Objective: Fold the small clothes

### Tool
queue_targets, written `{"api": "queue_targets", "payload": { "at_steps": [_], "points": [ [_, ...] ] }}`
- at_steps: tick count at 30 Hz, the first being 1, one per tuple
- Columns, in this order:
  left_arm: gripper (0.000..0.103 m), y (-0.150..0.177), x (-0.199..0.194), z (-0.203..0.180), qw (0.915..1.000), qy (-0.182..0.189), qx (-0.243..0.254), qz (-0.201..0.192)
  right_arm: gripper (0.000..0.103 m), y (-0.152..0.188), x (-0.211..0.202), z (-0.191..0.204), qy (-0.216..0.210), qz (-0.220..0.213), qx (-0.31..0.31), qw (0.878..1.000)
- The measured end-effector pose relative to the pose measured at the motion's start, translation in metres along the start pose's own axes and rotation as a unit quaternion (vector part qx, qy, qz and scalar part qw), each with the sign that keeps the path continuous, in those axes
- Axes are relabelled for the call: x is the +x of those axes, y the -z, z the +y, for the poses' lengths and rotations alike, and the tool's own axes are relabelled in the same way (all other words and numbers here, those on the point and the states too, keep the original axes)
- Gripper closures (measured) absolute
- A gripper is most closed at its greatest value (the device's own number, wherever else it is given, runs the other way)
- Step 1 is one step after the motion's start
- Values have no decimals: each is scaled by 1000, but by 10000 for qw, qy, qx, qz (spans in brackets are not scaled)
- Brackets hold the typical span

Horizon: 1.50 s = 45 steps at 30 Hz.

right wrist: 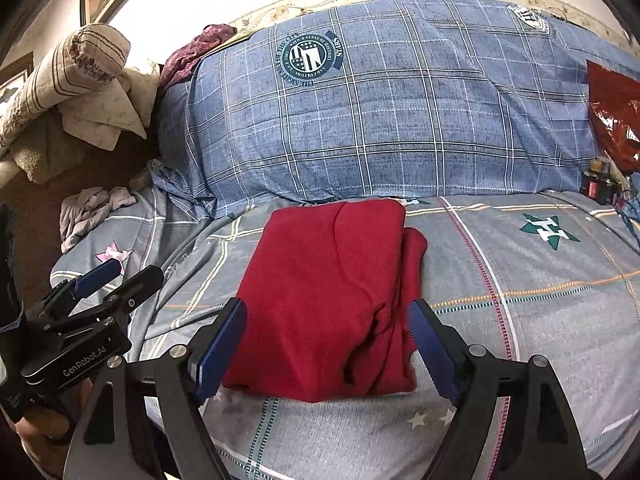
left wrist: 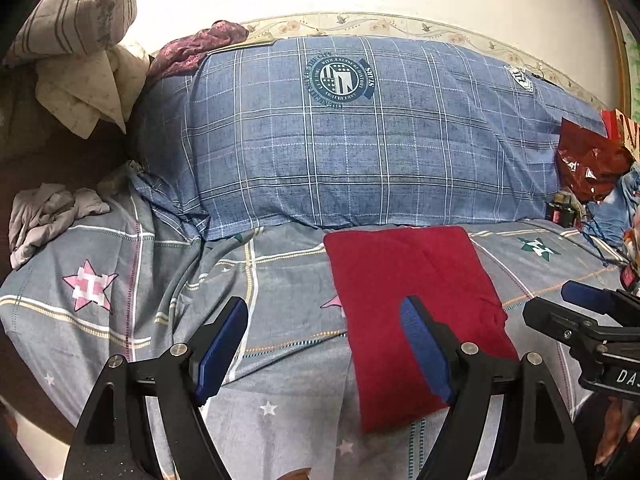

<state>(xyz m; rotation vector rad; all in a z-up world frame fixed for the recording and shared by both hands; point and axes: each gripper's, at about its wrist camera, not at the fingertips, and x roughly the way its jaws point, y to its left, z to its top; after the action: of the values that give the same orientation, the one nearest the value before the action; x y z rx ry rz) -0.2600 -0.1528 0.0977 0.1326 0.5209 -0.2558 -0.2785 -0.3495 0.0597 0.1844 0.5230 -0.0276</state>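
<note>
A: Start at the fingers — how do they stand?

B: The left gripper has its blue-padded fingers spread wide apart with nothing between them, held above the bed. The right gripper is the same: fingers apart, empty, poised over the near edge of the cloth.

A: And the garment?

B: The red garment lies folded into a neat oblong on the grey bedsheet, its far end just short of the blue plaid pillow. A second layer peeks out along its right side, and a small crease sits near the right fingers. In the left wrist view it lies to the right of centre, the gripper's right-hand finger in front of it.

A: Around that?

B: A crumpled grey cloth at the bed's left edge, a striped cushion on pale folded fabric beyond it, a maroon cloth behind the pillow — and a shiny red bag at the far right.
</note>
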Motion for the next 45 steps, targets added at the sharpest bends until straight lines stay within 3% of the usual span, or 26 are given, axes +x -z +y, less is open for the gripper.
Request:
{"api": "queue_targets", "payload": {
  "at_steps": [45],
  "points": [
    [25,-5,30,-1,9996,-6,-89,273,19,7,26,11,-33,321,-109,9994]
  ]
}}
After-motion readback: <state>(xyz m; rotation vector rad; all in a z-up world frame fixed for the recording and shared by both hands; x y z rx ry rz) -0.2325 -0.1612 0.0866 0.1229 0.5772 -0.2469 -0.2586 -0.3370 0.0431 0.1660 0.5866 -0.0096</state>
